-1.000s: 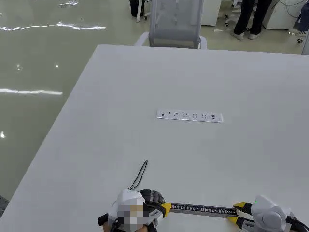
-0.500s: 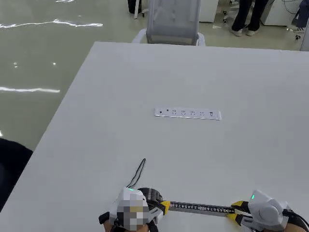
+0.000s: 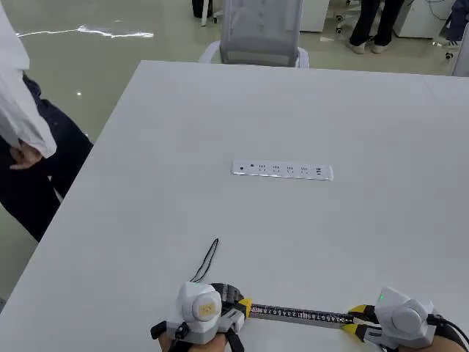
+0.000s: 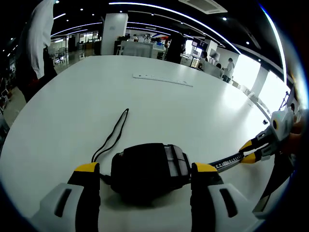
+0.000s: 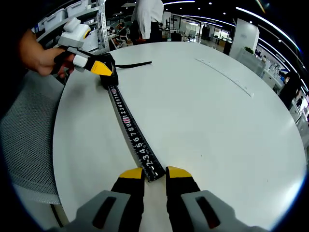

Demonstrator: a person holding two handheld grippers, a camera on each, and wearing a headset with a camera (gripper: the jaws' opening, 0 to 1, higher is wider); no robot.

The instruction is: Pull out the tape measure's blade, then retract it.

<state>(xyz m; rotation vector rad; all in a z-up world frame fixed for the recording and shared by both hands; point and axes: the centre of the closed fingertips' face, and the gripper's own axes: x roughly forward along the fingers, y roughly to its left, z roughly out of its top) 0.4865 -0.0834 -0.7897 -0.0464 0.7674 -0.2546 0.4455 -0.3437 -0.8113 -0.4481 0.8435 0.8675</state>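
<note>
The black tape measure case [image 4: 147, 169] lies on the white table [image 3: 220, 110] near its front edge, and my left gripper [image 4: 146, 170] is shut on it from both sides. In the head view the case [image 3: 226, 293] sits at the left gripper [image 3: 238, 308]. The blade [image 3: 300, 316] runs out flat to the right along the table. My right gripper [image 5: 154, 173] is shut on the blade's end; the numbered blade [image 5: 130, 130] stretches back toward the left gripper [image 5: 91, 65]. In the head view the right gripper [image 3: 355, 321] is at bottom right. A black strap [image 3: 209, 262] trails from the case.
A white power strip [image 3: 283, 170] lies across the middle of the table. A grey chair [image 3: 260, 29] stands at the far edge. A person [image 3: 29, 147] in a white top stands close to the table's left edge. Other people stand far back right.
A person has walked in beside the table's left edge. The head camera has tilted slightly. Both grippers and the drawn-out blade hold about the same positions.
</note>
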